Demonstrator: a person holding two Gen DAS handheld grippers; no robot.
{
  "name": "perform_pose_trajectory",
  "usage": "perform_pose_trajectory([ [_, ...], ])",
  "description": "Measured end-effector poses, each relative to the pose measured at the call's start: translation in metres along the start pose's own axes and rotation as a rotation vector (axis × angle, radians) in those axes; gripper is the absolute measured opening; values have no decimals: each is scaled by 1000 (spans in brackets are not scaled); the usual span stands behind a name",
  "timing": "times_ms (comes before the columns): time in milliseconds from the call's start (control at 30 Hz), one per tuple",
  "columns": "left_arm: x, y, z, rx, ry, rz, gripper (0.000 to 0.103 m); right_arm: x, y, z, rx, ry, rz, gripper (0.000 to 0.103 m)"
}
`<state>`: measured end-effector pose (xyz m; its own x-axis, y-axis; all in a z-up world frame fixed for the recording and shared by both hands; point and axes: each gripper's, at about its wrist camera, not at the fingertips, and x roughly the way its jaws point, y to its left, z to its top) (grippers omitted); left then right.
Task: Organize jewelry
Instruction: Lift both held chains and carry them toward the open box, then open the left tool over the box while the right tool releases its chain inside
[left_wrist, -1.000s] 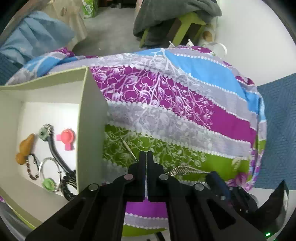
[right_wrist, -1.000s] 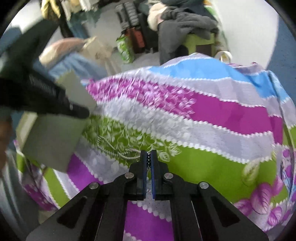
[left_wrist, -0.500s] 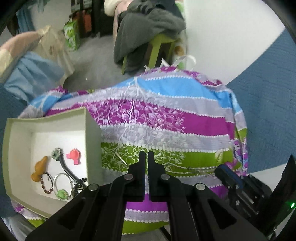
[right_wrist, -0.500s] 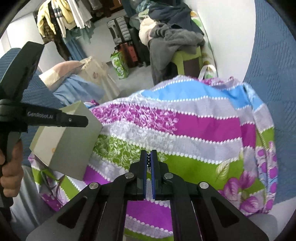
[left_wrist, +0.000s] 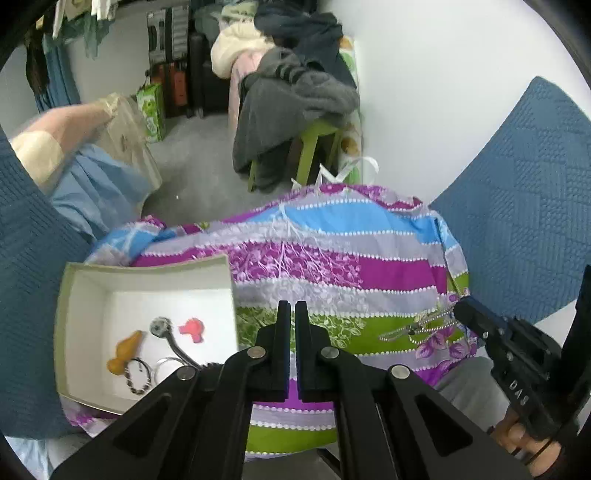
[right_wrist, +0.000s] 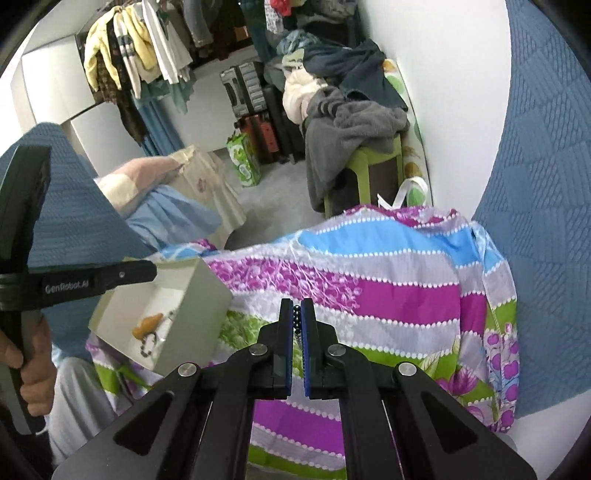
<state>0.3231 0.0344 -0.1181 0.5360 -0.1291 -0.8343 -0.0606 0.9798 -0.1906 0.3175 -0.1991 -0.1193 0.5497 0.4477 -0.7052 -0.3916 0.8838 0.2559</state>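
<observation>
Right wrist view: your right gripper (right_wrist: 296, 325) pinches a dark bead chain (right_wrist: 296, 318) between nearly closed jaws. The box (right_wrist: 201, 325) sits down-left, beside your empty, nearly shut left gripper (left_wrist: 290, 332); carry the chain leftward.

the left gripper (left_wrist: 291, 310) points toward twelve o'clock, its jaws nearly together with only a thin gap and nothing between them. the right gripper (right_wrist: 296, 312) also points toward twelve o'clock, jaws clamped on a dark beaded strand (right_wrist: 296, 321).
</observation>
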Motion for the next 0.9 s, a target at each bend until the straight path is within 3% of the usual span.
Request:
perform_pose_trajectory([
  [333,-48,30,3,0,-71,68,2,-22,50,34,-91,-51,27,2],
  [733,-102,84,1,-39,-166,113,3,-26,123,69,-172,-84,123,2],
  [767,-106,88,1,-41,-174,122,16,-26,129,71,-177,-85,131,2],
  [800,-110,92,0,-42,-182,129,40,-25,136,74,-184,-86,142,2],
  [867,-123,100,-5,-36,-239,135,61,-24,147,77,-195,-88,155,2],
  [900,-129,102,-7,-31,-264,139,65,-22,152,79,-201,-89,161,2],
])
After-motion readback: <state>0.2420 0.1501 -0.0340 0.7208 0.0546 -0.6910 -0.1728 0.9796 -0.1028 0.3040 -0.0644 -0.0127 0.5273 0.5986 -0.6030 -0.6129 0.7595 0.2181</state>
